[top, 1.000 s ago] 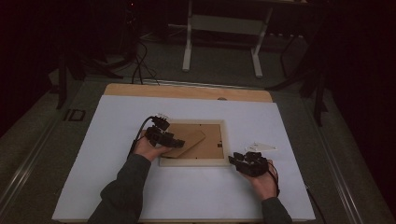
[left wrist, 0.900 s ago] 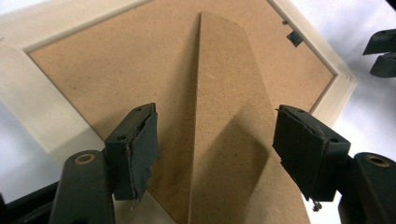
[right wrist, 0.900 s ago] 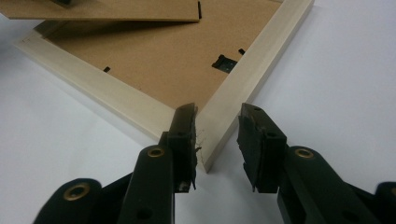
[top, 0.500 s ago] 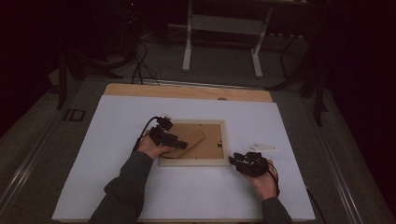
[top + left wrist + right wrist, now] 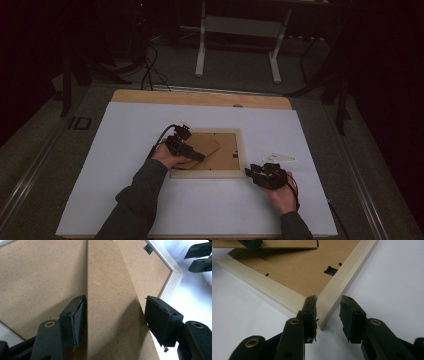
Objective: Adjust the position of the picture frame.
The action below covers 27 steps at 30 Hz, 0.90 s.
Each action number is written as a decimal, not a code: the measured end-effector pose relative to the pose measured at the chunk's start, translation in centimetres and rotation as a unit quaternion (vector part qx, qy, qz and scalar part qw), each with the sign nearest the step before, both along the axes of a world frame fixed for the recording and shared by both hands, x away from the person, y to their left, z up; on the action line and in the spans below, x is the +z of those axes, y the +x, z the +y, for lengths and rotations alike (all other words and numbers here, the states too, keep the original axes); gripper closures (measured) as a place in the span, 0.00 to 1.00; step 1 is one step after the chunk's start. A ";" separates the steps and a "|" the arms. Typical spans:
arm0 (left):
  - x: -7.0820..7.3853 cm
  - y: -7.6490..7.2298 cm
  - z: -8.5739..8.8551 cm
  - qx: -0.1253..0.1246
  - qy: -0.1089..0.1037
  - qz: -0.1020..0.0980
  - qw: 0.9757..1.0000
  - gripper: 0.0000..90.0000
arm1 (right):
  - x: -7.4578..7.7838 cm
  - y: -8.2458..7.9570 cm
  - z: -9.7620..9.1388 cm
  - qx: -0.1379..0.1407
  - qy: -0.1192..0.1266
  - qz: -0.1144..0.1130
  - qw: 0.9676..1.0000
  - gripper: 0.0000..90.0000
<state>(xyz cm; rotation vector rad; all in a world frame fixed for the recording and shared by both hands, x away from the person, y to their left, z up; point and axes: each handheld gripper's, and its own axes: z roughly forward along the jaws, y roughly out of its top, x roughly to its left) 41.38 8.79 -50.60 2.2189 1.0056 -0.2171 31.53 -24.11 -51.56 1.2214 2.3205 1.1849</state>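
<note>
As the high view showed the picture frame lying face-down near the tabletop's middle, the left hand-held gripper sat over its backing board; in the left gripper view the jaws, just closing slightly, straddled the stand flap unpressed; in the right gripper view the right hand-held gripper stood apart around the frame's corner, so lifting seemed near.

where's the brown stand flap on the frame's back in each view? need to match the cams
High view: the stand flap lies centre, on the backing of the picture frame, by the left gripper.
Left gripper view: the flap runs up the middle between that gripper's jaws.
Right gripper view: its edge sits along the top, left of centre.
Shared landmark: the frame's pale corner nearest the right gripper.
</note>
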 end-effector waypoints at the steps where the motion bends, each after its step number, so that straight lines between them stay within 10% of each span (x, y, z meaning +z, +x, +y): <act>1: 0.0 0.0 -0.1 0.002 0.001 0.000 1.000 0.40 | 0.0 0.0 0.0 0.000 0.000 0.000 1.000 0.73; 27: 0.6 -0.6 -1.4 -0.005 0.058 -0.041 0.998 0.46 | 0.4 0.2 -0.2 -0.002 -0.002 -0.002 1.000 0.72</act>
